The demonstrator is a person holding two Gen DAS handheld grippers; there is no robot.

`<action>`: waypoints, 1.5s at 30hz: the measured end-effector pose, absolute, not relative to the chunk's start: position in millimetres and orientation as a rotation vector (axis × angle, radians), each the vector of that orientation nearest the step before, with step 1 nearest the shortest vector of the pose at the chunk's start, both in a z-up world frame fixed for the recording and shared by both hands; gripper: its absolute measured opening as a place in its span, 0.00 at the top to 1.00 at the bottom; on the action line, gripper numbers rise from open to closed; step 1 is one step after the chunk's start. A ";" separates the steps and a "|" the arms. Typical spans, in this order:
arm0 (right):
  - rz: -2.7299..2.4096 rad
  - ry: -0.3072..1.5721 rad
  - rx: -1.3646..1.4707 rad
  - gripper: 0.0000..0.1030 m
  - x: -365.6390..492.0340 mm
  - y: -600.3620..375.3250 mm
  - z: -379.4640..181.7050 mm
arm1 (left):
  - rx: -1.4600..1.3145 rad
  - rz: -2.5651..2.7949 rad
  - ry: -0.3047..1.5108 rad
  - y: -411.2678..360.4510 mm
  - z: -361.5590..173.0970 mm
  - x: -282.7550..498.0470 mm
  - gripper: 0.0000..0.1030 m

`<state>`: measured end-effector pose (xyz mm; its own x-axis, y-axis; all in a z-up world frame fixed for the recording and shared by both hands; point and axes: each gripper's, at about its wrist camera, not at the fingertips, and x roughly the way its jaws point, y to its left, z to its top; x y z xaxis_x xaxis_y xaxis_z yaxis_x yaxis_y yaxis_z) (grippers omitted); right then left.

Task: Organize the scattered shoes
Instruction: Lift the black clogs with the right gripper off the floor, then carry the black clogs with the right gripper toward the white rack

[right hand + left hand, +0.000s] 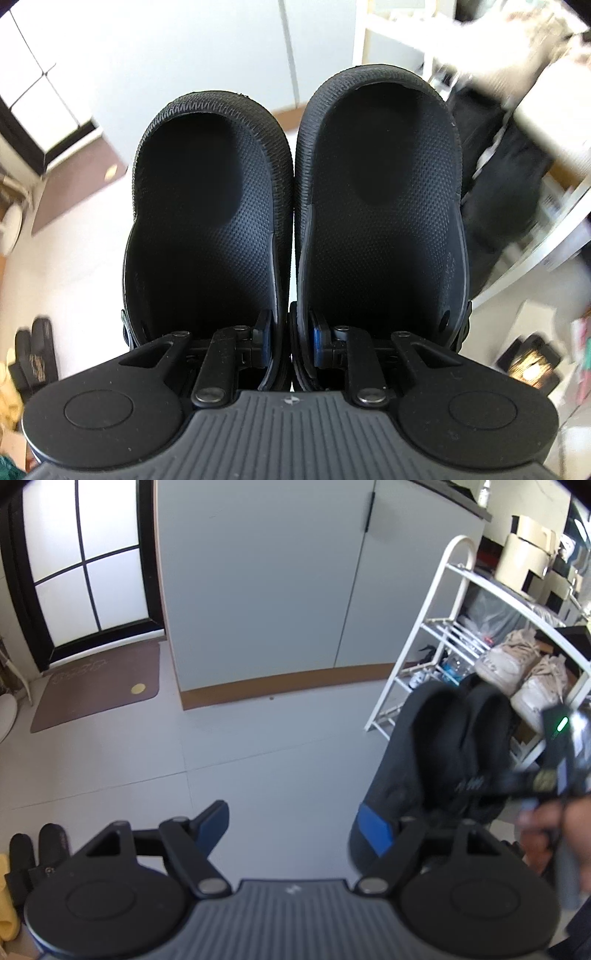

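Floor (258,746) of pale tile is bare through the middle of the left wrist view, bounded at top by a grey cabinet (258,583) with a brown plinth, at upper left by a glazed door (85,561) with a brown mat (96,686) before it, and at right by a white shoe rack (424,635). Rack's near upright and shelf rails sit just beside the carried load. Beige sneakers (517,679) occupy a shelf on the rack; dark slippers (40,845) lie at the lower left edge.

Left gripper (295,827): fingers spread wide, nothing between them, only floor.

Right gripper (290,343): fingers pinched together on the inner heel walls of a pair of black clogs (295,206), one finger inside each shoe, adjacent side walls pressed between the pads. Clogs are off the floor, centre frame in the right wrist view, side by side and touching. Long axes parallel, running bottom to top of the frame along the fingers; heels at the gripper, toes away toward the cabinet, openings facing the camera. In the left wrist view the pair is blurred at right, in front of the rack.
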<state>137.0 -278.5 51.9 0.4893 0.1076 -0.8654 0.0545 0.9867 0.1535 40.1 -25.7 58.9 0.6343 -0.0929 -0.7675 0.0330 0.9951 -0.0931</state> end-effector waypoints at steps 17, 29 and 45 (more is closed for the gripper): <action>-0.141 0.813 0.229 0.78 159.7 -338.7 226.4 | -0.116 -0.086 0.859 -24.0 59.9 42.1 0.23; -0.283 0.613 0.281 0.79 187.9 -387.1 316.2 | -0.154 -0.094 0.861 -28.2 55.4 52.4 0.23; -0.427 0.596 0.441 0.78 232.7 -487.2 313.6 | -0.175 -0.093 0.913 -19.7 42.8 76.0 0.23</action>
<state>232.7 -487.2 313.6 0.7471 -0.2532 -0.6146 0.5004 0.8229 0.2693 76.0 -19.7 42.8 0.6084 -0.1541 -0.7785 0.0055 0.9818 -0.1900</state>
